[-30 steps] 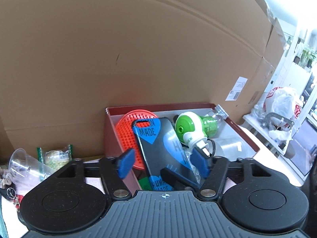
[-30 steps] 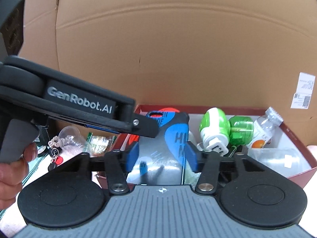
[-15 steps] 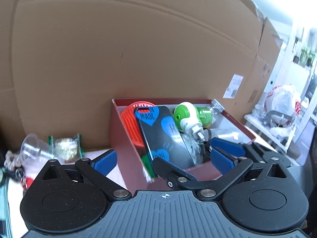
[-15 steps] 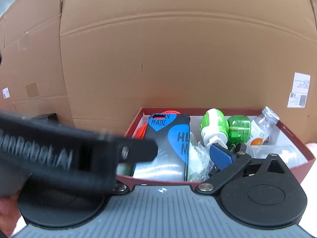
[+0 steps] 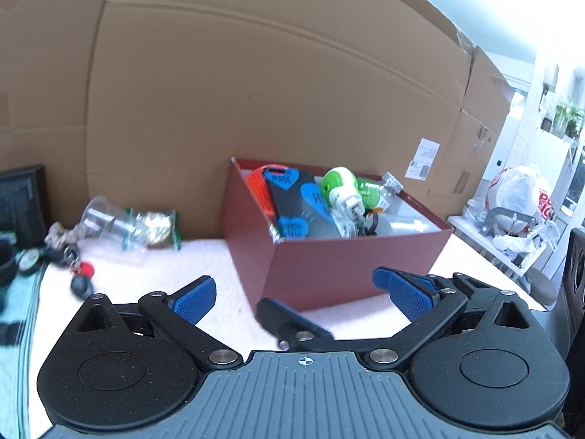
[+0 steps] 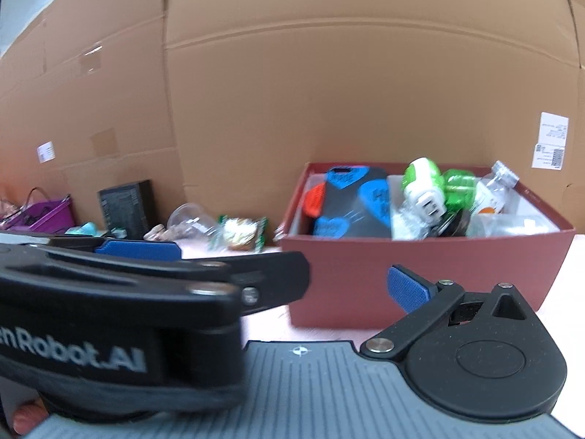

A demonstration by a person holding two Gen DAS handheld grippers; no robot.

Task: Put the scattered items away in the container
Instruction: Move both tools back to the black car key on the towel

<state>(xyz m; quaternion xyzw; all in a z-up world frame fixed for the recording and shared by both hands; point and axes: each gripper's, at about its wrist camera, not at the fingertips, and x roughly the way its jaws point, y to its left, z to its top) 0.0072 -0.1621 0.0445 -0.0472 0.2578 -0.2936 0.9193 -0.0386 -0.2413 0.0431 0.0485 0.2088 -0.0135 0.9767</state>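
Note:
A dark red box (image 5: 347, 267) (image 6: 420, 267) stands on the pale pink tabletop against a cardboard wall. Inside it lean a black phone case with blue hearts (image 5: 292, 205) (image 6: 351, 212), an orange brush (image 5: 259, 190), a green and white plug-in device (image 5: 342, 186) (image 6: 424, 183) and a clear bottle (image 5: 391, 186) (image 6: 493, 190). My left gripper (image 5: 301, 298) is open and empty, short of the box's near corner. My right gripper (image 6: 299, 289) is open and empty before the box's front wall. Its left finger is hidden behind the left gripper's body.
Left of the box lie a clear plastic cup (image 5: 98, 216) (image 6: 186, 219), a green-edged snack packet (image 5: 157, 225) (image 6: 241, 236) and keys with a red tag (image 5: 80, 274). A black carton (image 6: 124, 208) and a purple basket (image 6: 40, 216) sit further left. A white bag (image 5: 519, 197) is at right.
Both grippers opened, let go of the phone case in the box, and drew back from it. The left gripper also swung left, so the box now sits farther off.

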